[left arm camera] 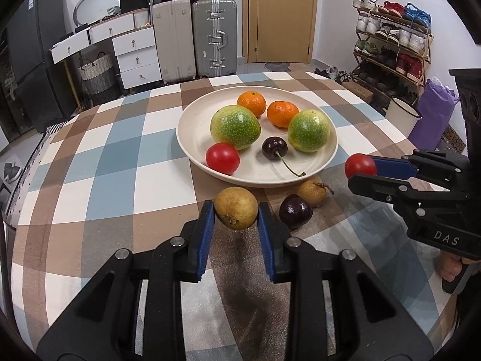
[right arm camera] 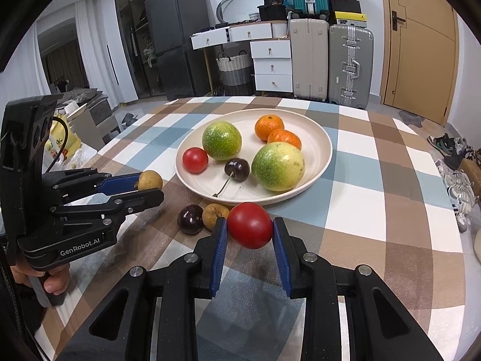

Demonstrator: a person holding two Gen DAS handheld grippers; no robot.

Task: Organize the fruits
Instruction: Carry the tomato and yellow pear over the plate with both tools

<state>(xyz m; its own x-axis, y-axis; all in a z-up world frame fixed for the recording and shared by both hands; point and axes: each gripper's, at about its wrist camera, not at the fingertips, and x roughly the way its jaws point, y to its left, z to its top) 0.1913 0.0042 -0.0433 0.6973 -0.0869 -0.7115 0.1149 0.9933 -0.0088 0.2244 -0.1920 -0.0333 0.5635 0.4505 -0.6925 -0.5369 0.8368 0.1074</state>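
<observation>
My left gripper [left arm camera: 236,210] is shut on a tan longan [left arm camera: 236,207], held just above the table in front of the cream plate [left arm camera: 192,123]. My right gripper [right arm camera: 250,225] is shut on a red cherry tomato [right arm camera: 250,225], also near the plate's front rim. The plate holds two green passion fruits [left arm camera: 235,126], two tangerines [left arm camera: 252,103], a red tomato [left arm camera: 222,157] and a dark cherry [left arm camera: 274,148]. On the cloth by the rim lie a second longan [left arm camera: 311,192] and a dark cherry [left arm camera: 295,211]. Each gripper shows in the other's view: the right one [left arm camera: 360,167], the left one [right arm camera: 150,185].
The round table has a checked cloth [left arm camera: 120,156]. Behind it stand suitcases [left arm camera: 214,36], white drawers [left arm camera: 136,57], a woven basket [left arm camera: 96,73], a door and a shoe rack [left arm camera: 390,39]. A white bucket [left arm camera: 401,115] stands past the table's right edge.
</observation>
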